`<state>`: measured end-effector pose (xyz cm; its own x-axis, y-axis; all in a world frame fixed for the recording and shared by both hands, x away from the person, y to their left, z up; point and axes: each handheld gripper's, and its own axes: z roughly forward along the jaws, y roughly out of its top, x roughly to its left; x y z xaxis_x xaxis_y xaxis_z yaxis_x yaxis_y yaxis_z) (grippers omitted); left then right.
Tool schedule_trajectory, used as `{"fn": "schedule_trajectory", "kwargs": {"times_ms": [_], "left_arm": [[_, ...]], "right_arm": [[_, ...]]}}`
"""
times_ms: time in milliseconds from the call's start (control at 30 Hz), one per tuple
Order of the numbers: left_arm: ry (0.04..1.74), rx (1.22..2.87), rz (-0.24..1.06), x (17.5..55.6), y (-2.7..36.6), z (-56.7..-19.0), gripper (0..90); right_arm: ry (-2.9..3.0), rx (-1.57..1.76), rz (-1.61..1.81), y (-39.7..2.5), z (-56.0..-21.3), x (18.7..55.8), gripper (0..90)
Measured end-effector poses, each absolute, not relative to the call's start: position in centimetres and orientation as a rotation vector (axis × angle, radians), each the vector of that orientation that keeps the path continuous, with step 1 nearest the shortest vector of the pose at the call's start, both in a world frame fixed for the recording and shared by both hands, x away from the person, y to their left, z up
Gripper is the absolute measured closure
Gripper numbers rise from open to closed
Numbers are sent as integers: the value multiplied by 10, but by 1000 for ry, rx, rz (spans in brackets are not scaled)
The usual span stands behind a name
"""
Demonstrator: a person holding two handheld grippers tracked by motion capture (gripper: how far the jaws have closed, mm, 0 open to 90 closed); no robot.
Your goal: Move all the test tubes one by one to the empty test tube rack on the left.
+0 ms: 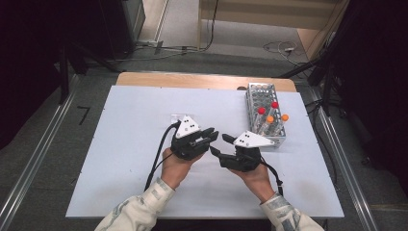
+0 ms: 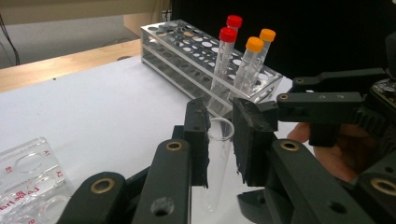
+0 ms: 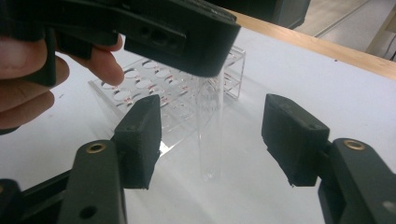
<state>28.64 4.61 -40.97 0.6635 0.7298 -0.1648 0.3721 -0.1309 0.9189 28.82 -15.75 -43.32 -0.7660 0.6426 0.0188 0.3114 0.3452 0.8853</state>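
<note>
My left gripper (image 2: 219,116) is shut on a clear, uncapped test tube (image 2: 218,163) and holds it upright, its rounded bottom just above the white table (image 1: 125,154). In the right gripper view the same tube (image 3: 209,130) hangs between the wide-apart jaws of my right gripper (image 3: 212,116), touching neither pad. From above, the left gripper (image 1: 210,135) and right gripper (image 1: 219,144) meet tip to tip at the table's middle. A metal tube rack (image 1: 262,91) at the right holds two red-capped tubes (image 1: 261,111) and two orange-capped tubes (image 1: 270,119).
A clear plastic rack (image 1: 177,117) lies on the table just beyond the left gripper, also seen as the clear rack (image 3: 140,84) behind the tube. The table's wooden far edge (image 1: 202,79) runs along the back. Cables trail from both grippers toward me.
</note>
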Motion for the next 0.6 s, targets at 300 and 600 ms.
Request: {"fn": "schedule_trajectory", "kwargs": {"times_ms": [300,600], "left_arm": [[928,1704,408,292,64,-397,765],[990,1644,471,301,93,-384,764]], "right_arm": [[2259,889,1384,-179,-434,288,350],[2243,930,1359,-192,-435,290,292]]}}
